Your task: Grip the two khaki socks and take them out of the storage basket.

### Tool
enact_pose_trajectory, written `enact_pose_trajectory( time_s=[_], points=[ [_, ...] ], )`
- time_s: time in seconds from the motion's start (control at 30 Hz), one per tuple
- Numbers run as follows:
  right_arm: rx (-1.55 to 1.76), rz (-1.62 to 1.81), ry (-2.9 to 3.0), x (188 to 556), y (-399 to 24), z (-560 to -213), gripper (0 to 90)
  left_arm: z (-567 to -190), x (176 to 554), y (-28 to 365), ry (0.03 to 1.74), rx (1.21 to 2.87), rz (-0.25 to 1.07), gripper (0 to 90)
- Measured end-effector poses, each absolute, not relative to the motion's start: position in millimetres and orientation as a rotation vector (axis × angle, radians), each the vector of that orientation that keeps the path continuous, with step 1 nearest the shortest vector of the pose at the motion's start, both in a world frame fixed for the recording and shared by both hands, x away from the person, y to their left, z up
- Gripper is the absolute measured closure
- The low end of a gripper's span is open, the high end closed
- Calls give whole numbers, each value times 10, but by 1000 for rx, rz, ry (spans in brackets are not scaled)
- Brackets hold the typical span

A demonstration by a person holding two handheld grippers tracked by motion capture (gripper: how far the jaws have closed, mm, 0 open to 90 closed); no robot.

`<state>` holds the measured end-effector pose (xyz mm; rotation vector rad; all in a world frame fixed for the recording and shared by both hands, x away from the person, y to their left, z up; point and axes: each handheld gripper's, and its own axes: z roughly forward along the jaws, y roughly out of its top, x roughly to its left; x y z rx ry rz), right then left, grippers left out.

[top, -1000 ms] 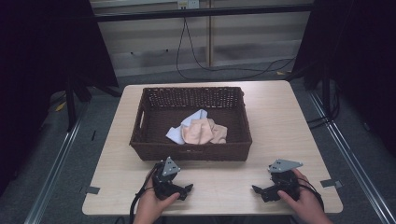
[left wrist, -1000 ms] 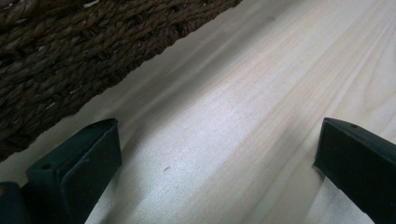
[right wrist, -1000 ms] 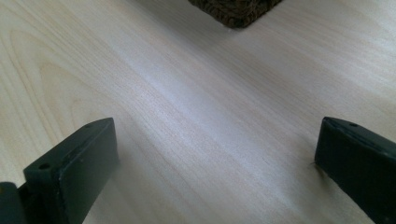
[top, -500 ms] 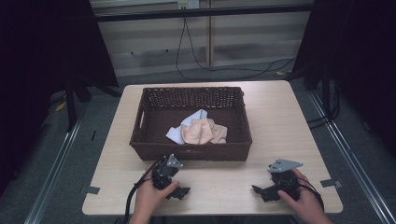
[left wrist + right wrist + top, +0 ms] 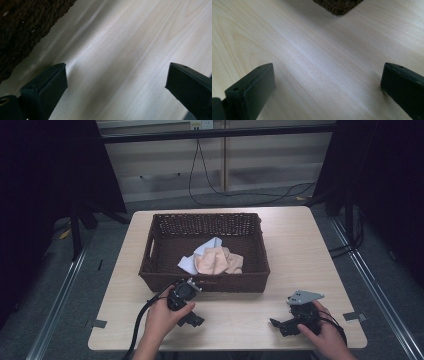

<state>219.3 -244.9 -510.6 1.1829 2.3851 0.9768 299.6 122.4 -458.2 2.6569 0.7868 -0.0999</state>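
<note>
Our left tongs [image 5: 186,296] gape with nothing between them at the wicker basket's [image 5: 205,282] near wall; the peach cloth [image 5: 218,261] lies just beyond, inside. Our right tongs [image 5: 287,324], also spread and bare, rest well apart on the table [image 5: 240,315], so the left is nearer.

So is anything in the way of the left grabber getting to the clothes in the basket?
Yes. The basket's front wall stands between the left gripper and the clothes. The top is open, so it could likely go over.

Left gripper [image 5: 186,301] moved up (toward basket [image 5: 250,282]).
</note>
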Motion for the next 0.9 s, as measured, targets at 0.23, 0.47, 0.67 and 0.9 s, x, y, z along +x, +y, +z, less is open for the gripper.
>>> enact_pose_trajectory(
  time_s=[0.23,0.47,0.67,0.9],
  points=[
    [1179,977,2385,2194,-2449,-5106,0,-4371,3057,1232,779,2670,-128,39],
    [1175,978,2385,2196,-2450,-5107,0,-4220,3111,1222,774,2684,-184,40],
    [1180,977,2385,2194,-2449,-5106,0,-4051,3195,1188,776,2673,-249,43],
    [1182,976,2385,2193,-2449,-5106,0,-3855,3275,1119,772,2688,-286,51]
  ],
)
